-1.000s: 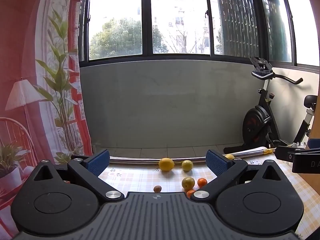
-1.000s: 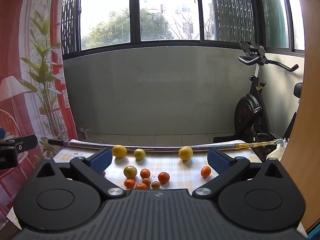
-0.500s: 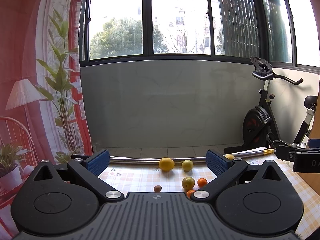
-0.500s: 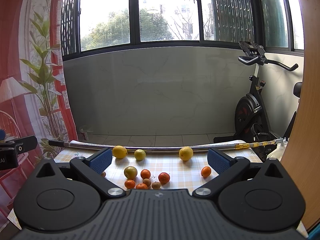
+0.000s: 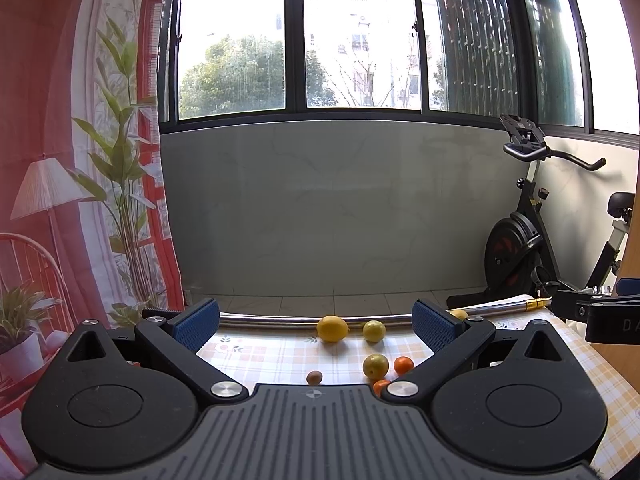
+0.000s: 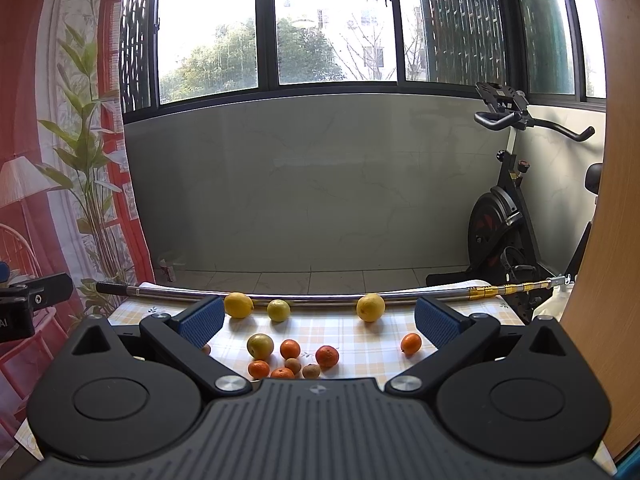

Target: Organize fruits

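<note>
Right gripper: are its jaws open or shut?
Open. The right gripper has its jaws set wide apart, holding nothing; fruit shows on the table between them.

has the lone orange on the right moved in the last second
No. The lone orange sits at the same spot below the metal pole.

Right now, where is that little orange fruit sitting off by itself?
In the right wrist view, the lone orange fruit lies on the checked tablecloth at right, below the rightmost lemon, apart from the cluster.

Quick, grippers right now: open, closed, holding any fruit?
Left gripper: open, holding nothing, fruit on the table ahead.
Right gripper: open, holding nothing, above the fruit.
</note>
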Available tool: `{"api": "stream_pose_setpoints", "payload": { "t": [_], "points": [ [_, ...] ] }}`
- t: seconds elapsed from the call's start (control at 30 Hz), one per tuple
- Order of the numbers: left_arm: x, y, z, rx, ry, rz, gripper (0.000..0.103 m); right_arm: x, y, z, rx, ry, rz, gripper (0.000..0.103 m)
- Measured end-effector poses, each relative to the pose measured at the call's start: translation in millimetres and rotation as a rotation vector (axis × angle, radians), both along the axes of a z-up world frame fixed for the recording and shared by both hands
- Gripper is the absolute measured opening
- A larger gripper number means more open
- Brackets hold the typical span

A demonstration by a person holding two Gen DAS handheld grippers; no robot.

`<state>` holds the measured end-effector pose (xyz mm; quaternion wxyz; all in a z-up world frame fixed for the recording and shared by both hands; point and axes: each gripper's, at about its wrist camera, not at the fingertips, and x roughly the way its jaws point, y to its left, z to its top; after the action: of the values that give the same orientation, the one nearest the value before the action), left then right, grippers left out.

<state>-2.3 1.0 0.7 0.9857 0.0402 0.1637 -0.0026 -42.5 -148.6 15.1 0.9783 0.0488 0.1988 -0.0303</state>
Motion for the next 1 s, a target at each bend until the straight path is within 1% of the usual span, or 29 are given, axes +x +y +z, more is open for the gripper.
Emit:
{"api": "stream_pose_setpoints", "payload": {
  "t": [1.0],
  "points": [
    [-0.1,0.2,-0.5,-0.002,0.001,-0.001,0.103,-1.9,-3.1,2.6,0.004,-0.001,0.000,0.103]
  ]
}}
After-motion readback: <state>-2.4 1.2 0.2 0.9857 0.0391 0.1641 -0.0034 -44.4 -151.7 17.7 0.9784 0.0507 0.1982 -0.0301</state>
